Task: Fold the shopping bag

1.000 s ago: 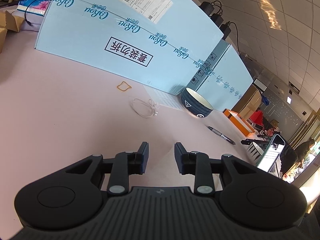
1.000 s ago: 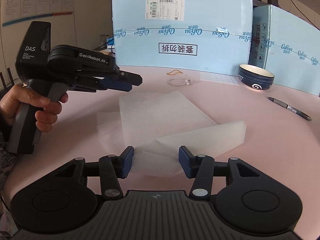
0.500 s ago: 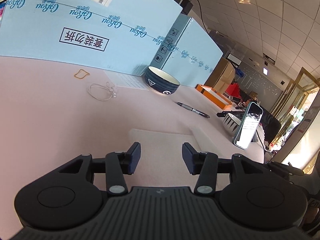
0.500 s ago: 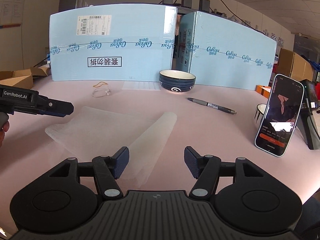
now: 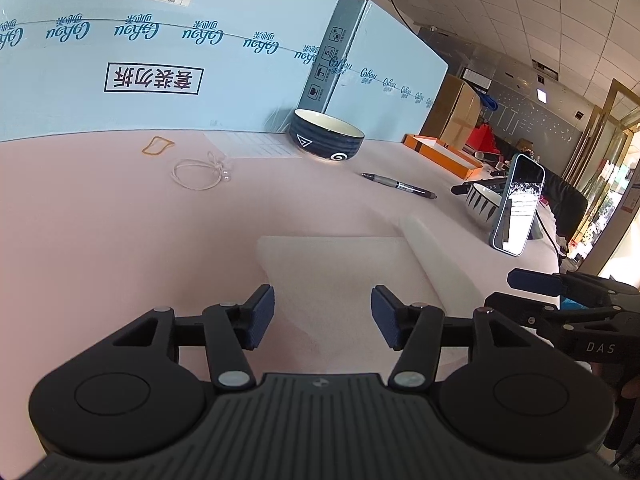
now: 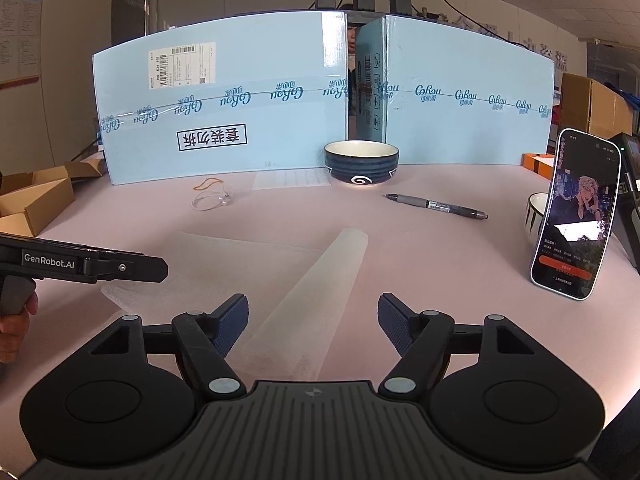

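Observation:
The shopping bag (image 6: pixel 256 268) is a thin, translucent white sheet lying flat on the pink table, with its right side folded over into a long strip (image 6: pixel 320 292). My right gripper (image 6: pixel 312 312) hovers over the near end of that strip. Its jaws are opening and the pads touch nothing. My left gripper (image 5: pixel 322 304) hangs over the bag's (image 5: pixel 340 264) near left part. Its jaws are also opening and hold nothing. In the right wrist view, the left gripper (image 6: pixel 120 268) reaches in from the left, held by a hand. The right gripper's fingers (image 5: pixel 536 282) show at the right edge of the left wrist view.
Two light-blue cartons (image 6: pixel 224 120) wall off the back of the table. In front of them stand a dark blue bowl (image 6: pixel 362 162), a pen (image 6: pixel 436 205), a rubber band (image 6: pixel 208 183) and a loop of cord (image 6: pixel 210 202). A propped phone (image 6: pixel 576 216) and a small cup (image 6: pixel 536 210) stand at the right, and cardboard boxes (image 6: pixel 36 200) at the left.
Both grippers' jaws have widened. Both views have swung right, so the phone has come into sight. In the right wrist view the left gripper has drawn back from above the bag to its left edge.

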Motion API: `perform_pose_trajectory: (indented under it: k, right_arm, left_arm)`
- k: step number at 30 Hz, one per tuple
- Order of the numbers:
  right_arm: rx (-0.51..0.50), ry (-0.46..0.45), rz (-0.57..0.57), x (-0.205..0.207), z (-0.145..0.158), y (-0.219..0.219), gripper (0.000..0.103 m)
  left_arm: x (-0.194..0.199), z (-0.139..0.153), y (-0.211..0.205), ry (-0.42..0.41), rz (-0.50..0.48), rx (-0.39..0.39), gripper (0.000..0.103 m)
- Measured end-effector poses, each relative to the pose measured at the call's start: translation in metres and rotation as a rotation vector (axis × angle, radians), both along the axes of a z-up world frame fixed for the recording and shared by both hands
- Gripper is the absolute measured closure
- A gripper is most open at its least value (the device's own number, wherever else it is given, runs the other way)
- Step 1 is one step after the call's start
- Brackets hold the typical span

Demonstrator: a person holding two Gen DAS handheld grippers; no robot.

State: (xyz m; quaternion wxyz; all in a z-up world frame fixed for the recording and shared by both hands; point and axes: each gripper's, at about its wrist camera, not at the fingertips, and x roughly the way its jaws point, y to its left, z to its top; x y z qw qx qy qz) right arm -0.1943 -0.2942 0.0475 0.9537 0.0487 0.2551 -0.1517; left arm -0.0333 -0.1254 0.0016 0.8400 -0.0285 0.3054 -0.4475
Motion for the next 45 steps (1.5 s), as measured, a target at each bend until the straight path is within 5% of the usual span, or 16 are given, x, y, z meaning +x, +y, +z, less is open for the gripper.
perform_pose_trajectory:
  k: [15,18,22,35,40,43,45]
  right_arm:
    - [-0.055,0.087,-0.015,0.019,-0.021,0.004,0.028]
    - [-0.074,0.089,-0.004,0.019,-0.024,0.006,0.035]
    - [-0.067,0.089,0.012,0.020,-0.026,0.005,0.055]
    - [-0.021,0.067,-0.001,0.021,-0.027,-0.002,0.079]
    - [-0.009,0.064,-0.012,0.021,-0.026,-0.005,0.081]
    - [-0.007,0.068,-0.054,0.020,-0.026,-0.010,0.060]
    - [-0.015,0.056,-0.087,0.017,-0.023,-0.012,0.059]
  left_arm:
    - [-0.004,0.000,-0.004,-0.019,-0.007,0.022,0.047]
    - [-0.004,0.000,-0.004,-0.018,-0.007,0.022,0.047]
    - [-0.004,-0.001,-0.005,-0.018,-0.008,0.024,0.047]
    - [-0.003,-0.001,-0.003,-0.014,-0.005,0.027,0.046]
    - [-0.002,-0.001,-0.003,-0.010,-0.001,0.027,0.046]
    - [-0.002,-0.002,-0.003,-0.012,0.000,0.033,0.043]
    - [-0.002,-0.001,-0.003,-0.013,0.002,0.033,0.042]
